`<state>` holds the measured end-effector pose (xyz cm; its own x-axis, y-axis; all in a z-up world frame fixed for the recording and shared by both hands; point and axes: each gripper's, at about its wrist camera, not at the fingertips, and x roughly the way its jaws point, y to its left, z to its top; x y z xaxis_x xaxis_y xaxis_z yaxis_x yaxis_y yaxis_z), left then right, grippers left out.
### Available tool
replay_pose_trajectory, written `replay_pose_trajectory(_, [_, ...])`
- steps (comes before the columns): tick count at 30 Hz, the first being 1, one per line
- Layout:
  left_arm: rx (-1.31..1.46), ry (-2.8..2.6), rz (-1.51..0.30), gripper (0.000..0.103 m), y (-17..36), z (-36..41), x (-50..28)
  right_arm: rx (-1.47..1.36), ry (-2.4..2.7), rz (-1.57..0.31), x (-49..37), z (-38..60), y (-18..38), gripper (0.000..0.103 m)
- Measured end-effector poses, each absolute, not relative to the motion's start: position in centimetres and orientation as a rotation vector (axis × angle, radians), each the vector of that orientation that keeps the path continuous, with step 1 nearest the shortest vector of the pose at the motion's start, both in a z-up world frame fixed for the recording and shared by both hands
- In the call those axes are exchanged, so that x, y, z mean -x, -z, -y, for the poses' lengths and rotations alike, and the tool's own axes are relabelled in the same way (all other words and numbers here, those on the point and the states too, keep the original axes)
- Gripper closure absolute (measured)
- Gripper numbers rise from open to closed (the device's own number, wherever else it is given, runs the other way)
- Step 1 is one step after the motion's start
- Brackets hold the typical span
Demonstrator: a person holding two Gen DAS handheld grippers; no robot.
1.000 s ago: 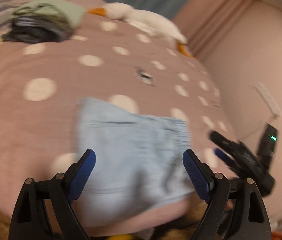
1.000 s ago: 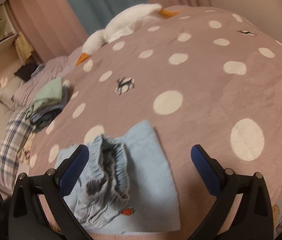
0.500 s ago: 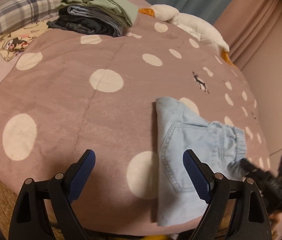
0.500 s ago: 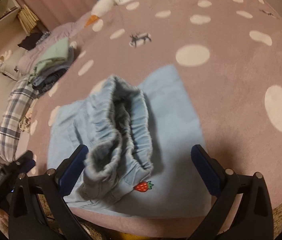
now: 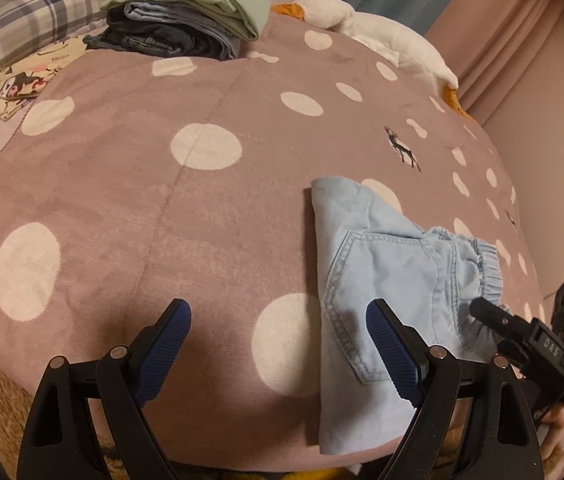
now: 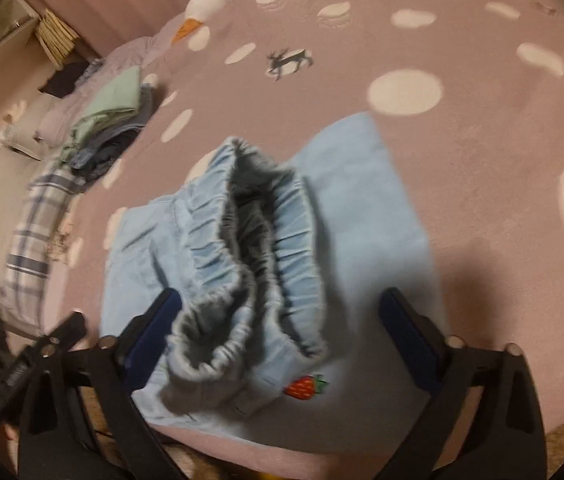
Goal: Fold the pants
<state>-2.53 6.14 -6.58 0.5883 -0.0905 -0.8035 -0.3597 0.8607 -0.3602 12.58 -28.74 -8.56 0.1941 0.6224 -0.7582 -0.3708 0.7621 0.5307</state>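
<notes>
Light blue denim pants (image 5: 385, 276) lie folded on the dotted mauve blanket (image 5: 162, 208) near the bed's front edge. In the right wrist view the pants (image 6: 361, 216) show their elastic waistband (image 6: 250, 240) bunched and standing open, with a strawberry patch (image 6: 305, 387) in front. My left gripper (image 5: 278, 340) is open and empty; its right finger overlaps the pants' left edge. My right gripper (image 6: 282, 332) is open, low over the waistband end. It also shows in the left wrist view (image 5: 521, 336) at the pants' right side.
A stack of folded clothes (image 5: 186, 20) sits at the far left of the bed, also in the right wrist view (image 6: 114, 128). A white goose plush (image 5: 377, 36) lies at the back. A plaid pillow (image 5: 30, 20) and printed cloth (image 5: 18, 80) lie at left.
My left gripper has swung left, so the pants now sit to its right. My right gripper has moved down and closer to the waistband. Both stay open.
</notes>
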Motion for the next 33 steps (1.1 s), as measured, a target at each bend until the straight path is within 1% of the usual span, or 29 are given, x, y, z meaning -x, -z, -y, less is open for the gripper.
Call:
replay_pose_trajectory(1, [0.532,-0.163,-0.941,0.014,6.7,-6.2,2.4,-0.26,-0.742,-1.18,-12.6,28.4,8.7,0.044])
replay_pose_trajectory(2, [0.535,-0.16,-0.942,0.014,6.7,-6.2,2.3,-0.278,-0.77,-1.194,-12.9,28.1,9.0,0.056])
replay_pose_trajectory(3, [0.542,-0.151,-0.942,0.014,6.7,-6.2,2.2,-0.283,-0.764,-1.215,-13.2,27.7,9.3,0.064])
replay_pose_trajectory(4, [0.549,-0.135,-0.942,0.014,6.6,-6.1,2.0,-0.277,-0.759,-1.206,-13.1,27.7,8.9,0.068])
replay_pose_trajectory(6, [0.561,-0.094,-0.931,0.014,6.4,-6.0,1.7,-0.297,-0.788,-1.135,-12.5,28.4,6.9,0.072])
replay_pose_trajectory(10, [0.61,0.0,-0.919,0.015,6.2,-5.5,0.6,-0.283,-0.724,-1.069,-11.9,30.3,4.7,0.071])
replay_pose_trajectory(12, [0.606,0.036,-0.926,0.025,6.5,-5.0,-0.3,-0.247,-0.678,-1.091,-12.1,30.7,5.7,0.071])
replay_pose_trajectory(13, [0.598,0.054,-0.941,0.038,6.8,-4.6,-0.8,-0.244,-0.651,-1.118,-12.2,31.0,6.6,0.071])
replay_pose_trajectory(14, [0.593,0.082,-0.972,0.044,7.5,-4.1,-1.5,-0.261,-0.631,-1.138,-12.3,31.4,7.4,0.071])
replay_pose_trajectory(16, [0.595,0.106,-1.007,0.048,8.5,-3.5,-2.3,-0.264,-0.621,-1.143,-12.4,31.8,8.3,0.071])
replay_pose_trajectory(17, [0.594,0.108,-1.027,0.048,9.1,-3.3,-2.6,-0.237,-0.609,-1.139,-12.3,31.7,8.5,0.071])
replay_pose_trajectory(20, [0.562,0.112,-1.037,0.048,9.6,-2.9,-2.8,-0.147,-0.567,-1.108,-12.1,31.1,8.5,0.066])
replay_pose_trajectory(22, [0.567,0.115,-1.034,0.048,9.6,-2.9,-2.6,-0.116,-0.531,-1.094,-12.0,31.2,8.4,0.053])
replay_pose_trajectory(24, [0.592,0.119,-1.035,0.048,9.7,-3.0,-2.1,-0.117,-0.518,-1.091,-12.1,31.2,8.4,0.048])
replay_pose_trajectory(26, [0.588,0.131,-1.037,0.048,9.7,-2.7,-1.5,-0.102,-0.493,-1.087,-12.0,31.9,8.4,0.036])
replay_pose_trajectory(27, [0.582,0.139,-1.038,0.048,9.6,-2.5,-1.2,-0.079,-0.46,-1.084,-11.9,32.2,8.4,0.021])
replay_pose_trajectory(28, [0.581,0.143,-1.038,0.048,9.6,-2.4,-1.0,-0.059,-0.43,-1.082,-11.9,32.4,8.5,0.01])
replay_pose_trajectory(29, [0.586,0.148,-1.04,0.048,9.6,-2.3,-0.9,-0.062,-0.433,-1.083,-12.0,32.7,8.8,0.009])
replay_pose_trajectory(31, [0.598,0.164,-1.045,0.048,9.6,-2.3,-0.9,-0.104,-0.457,-1.118,-12.5,33.1,9.5,0.011])
replay_pose_trajectory(33, [0.609,0.189,-1.049,0.048,9.7,-2.1,-1.1,-0.137,-0.474,-1.123,-12.6,33.2,9.8,0.01])
